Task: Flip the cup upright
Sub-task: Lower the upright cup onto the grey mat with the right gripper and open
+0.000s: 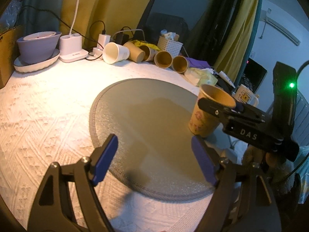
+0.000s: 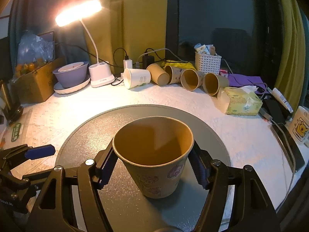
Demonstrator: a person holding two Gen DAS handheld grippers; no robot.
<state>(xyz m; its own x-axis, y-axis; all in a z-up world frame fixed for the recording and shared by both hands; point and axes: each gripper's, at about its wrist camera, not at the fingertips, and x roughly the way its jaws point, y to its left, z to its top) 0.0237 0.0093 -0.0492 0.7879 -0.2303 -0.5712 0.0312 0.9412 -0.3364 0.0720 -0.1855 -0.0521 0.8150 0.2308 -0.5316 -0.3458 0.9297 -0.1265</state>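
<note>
The right tool is gripping the cup mouth-up, its base resting on the round mat, probably steadying it. Beside the cup, the left tool is waiting wide and empty over the mat.

A dim room around me; one glowing desk lamp warmly lights the white tablecloth, with fisheye-curved, dark, soft edges.

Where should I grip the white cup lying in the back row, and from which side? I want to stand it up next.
Grip the white cup across its side wall near the middle, coming from above. It lies on its side with the open mouth toward the left front, so the rounded wall is free on top, while a brown cup crowds its right end. Squeeze gently, probably; thin walls may buckle.
</note>
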